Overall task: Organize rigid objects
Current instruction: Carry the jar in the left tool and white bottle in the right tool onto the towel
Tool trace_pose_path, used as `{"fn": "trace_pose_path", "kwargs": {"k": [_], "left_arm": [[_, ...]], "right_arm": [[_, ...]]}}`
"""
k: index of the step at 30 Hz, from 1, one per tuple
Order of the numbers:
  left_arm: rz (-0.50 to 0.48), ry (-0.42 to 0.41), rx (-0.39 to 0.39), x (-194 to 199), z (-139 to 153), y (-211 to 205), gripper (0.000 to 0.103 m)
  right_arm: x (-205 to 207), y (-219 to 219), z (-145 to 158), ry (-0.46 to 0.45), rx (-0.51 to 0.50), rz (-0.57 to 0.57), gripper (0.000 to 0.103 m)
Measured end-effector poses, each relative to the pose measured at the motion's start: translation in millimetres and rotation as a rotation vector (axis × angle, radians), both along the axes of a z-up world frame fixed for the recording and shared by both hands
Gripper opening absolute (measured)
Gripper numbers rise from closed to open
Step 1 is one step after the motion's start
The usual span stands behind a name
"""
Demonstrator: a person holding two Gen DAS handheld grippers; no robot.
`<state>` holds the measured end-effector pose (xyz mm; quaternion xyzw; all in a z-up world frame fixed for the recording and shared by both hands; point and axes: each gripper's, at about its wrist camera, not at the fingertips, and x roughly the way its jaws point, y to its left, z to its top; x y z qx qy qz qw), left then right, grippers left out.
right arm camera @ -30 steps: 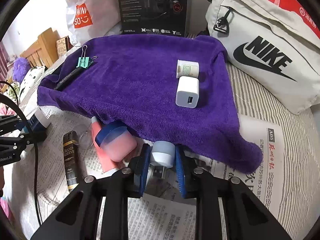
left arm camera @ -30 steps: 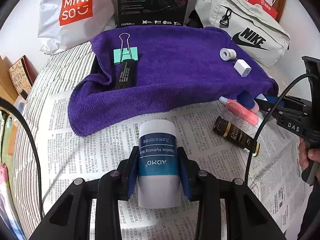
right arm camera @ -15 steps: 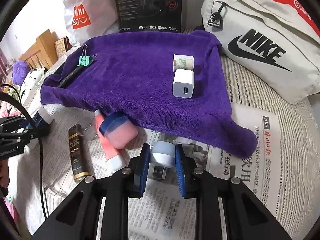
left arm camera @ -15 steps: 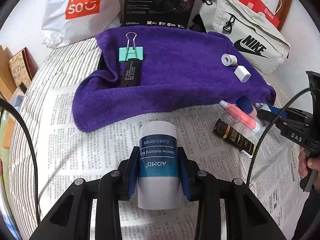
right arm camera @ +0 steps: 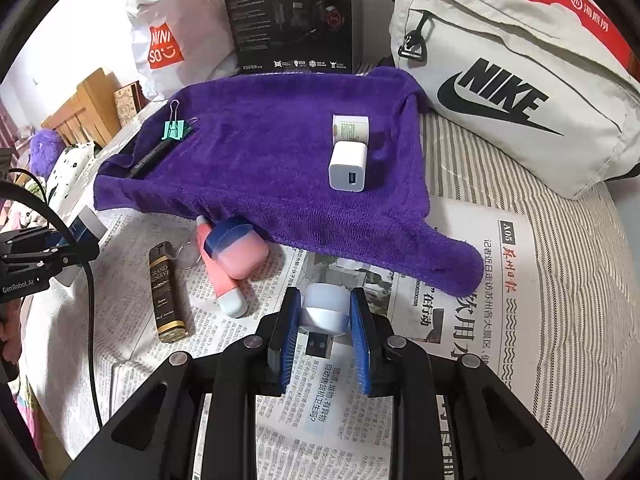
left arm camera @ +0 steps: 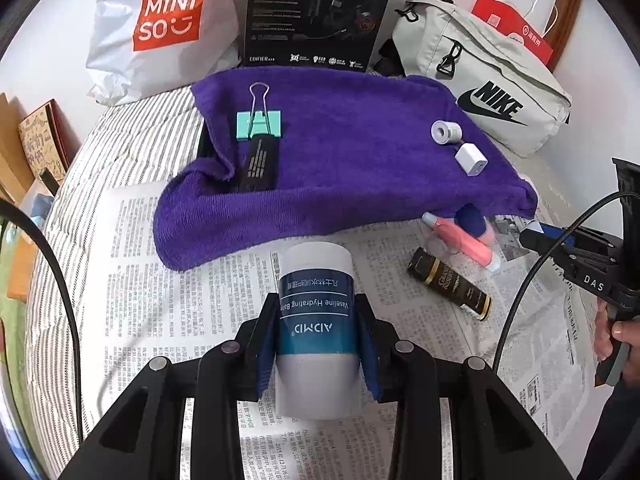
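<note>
My left gripper [left arm camera: 317, 330] is shut on a white balm jar [left arm camera: 316, 320] with a blue label, held above the newspaper. My right gripper [right arm camera: 324, 320] is shut on a small round pale-blue USB light [right arm camera: 323, 310], its plug pointing back toward me. A purple towel [left arm camera: 360, 160] [right arm camera: 272, 160] carries a green binder clip [left arm camera: 259, 124] [right arm camera: 176, 130], a black flat bar [left arm camera: 258, 166], a white charger cube [right arm camera: 347, 166] [left arm camera: 471, 159] and a small white roll [right arm camera: 350, 128] [left arm camera: 446, 132]. Pink bottles [right arm camera: 234, 256] [left arm camera: 464, 236] and a dark gold-trimmed tube [right arm camera: 166, 292] [left arm camera: 448, 286] lie on the newspaper.
Newspaper [right arm camera: 440, 320] covers a striped bed. Behind the towel stand a white Miniso bag [left arm camera: 160, 28], a black headset box [left arm camera: 316, 12], a grey Nike pouch [right arm camera: 512, 92] and a red bag [left arm camera: 512, 24]. A hand [left arm camera: 612, 336] holds the right gripper's handle.
The right gripper has lifted slightly and pulled back with the USB light. The left wrist view shifted a little, showing more of the back wall; the jar stays gripped.
</note>
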<state>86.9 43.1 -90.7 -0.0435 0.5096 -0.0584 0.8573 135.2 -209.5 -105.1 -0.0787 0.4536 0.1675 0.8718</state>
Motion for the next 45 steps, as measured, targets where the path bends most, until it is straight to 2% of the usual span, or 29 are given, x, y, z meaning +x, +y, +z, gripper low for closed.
{"fn": "trace_pose_path", "kwargs": {"k": [21,29,36,45], "left_arm": [[-0.015,-0.031,-0.014,16,24,-2,0.034],[-0.019,-0.043,-0.018,35,32,4,0.034],[-0.027,-0.045,0.001,61,38,8,0.034],[-0.040,-0.034,-0.001,90,32,8,0.034]], "right_arm": [[11,4,21,-0.013,0.011,0.026,0.024],[40,9,39,-0.041,0.006,0.022,0.024],[75,17,27,0.004,-0.031,0.026,0.024],[92,25,3,0.086,-0.083,0.047,0.024]]}}
